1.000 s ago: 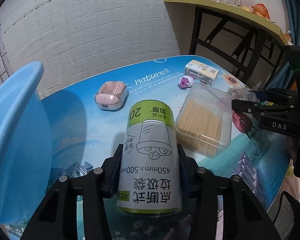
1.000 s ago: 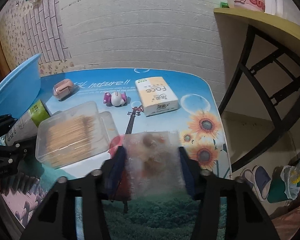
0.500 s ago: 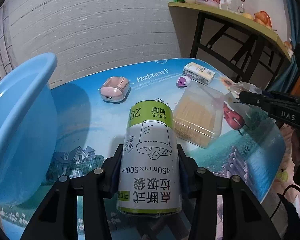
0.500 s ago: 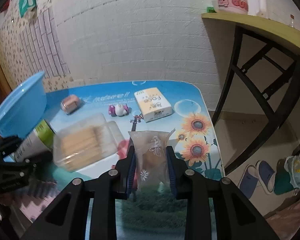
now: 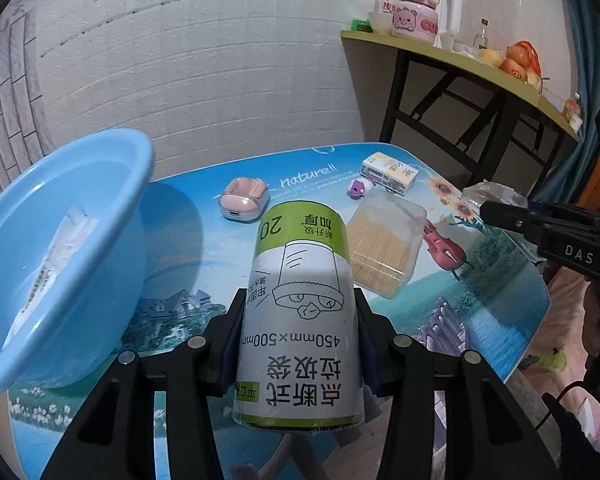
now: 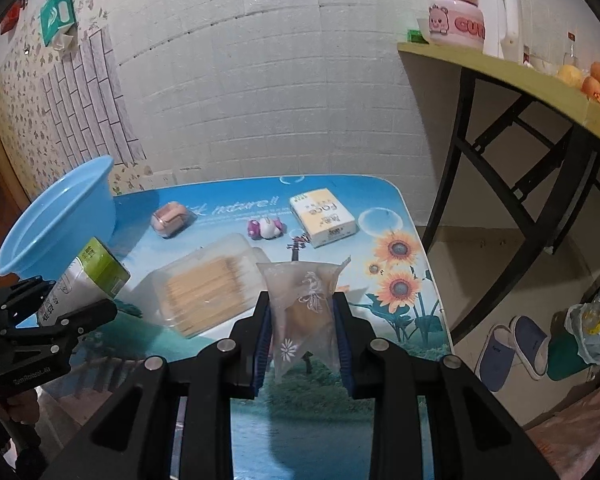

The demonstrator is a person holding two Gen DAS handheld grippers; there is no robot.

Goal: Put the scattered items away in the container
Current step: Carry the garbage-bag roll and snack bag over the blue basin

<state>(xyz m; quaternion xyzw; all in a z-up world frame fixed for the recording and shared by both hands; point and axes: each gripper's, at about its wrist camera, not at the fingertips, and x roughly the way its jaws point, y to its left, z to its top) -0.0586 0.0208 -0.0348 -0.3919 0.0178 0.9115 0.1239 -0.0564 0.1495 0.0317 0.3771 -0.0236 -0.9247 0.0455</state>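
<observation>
We look along two hand-held black two-finger tools above a small table (image 6: 404,220) covered in a blue printed landscape and sunflower sheet.

The left tool (image 5: 300,344) is clamped on a white and green cylindrical roll of rubbish bags (image 5: 300,320), its blue-padded fingers pressing both sides. The roll is lifted off the table and points forward, tilted downward. To its left stands a light blue round plastic basin (image 5: 100,264), the container, with a white packet (image 5: 56,256) lying inside it.

The right tool (image 6: 303,336) is closed on a translucent frosted plastic pouch with white flower print (image 6: 300,304), which holds something brown. The pouch stands upright between the fingers, raised clear of the table.

Four things lie on the table. A clear rectangular plastic box of wooden toothpicks (image 6: 208,288) sits near the middle, just beyond both tools. Behind it, towards the white brick wall, are a small pink rounded case (image 6: 170,218), a little white and purple toy figure (image 6: 266,228), and a yellow and white tissue pack (image 6: 324,218). These three lie apart from one another.

At the right, a black-legged folding table (image 6: 520,76) with a yellow-green top carries a pink bear-faced kettle (image 6: 456,20) and some fruit. Slippers (image 6: 512,352) rest on the floor beneath.
</observation>
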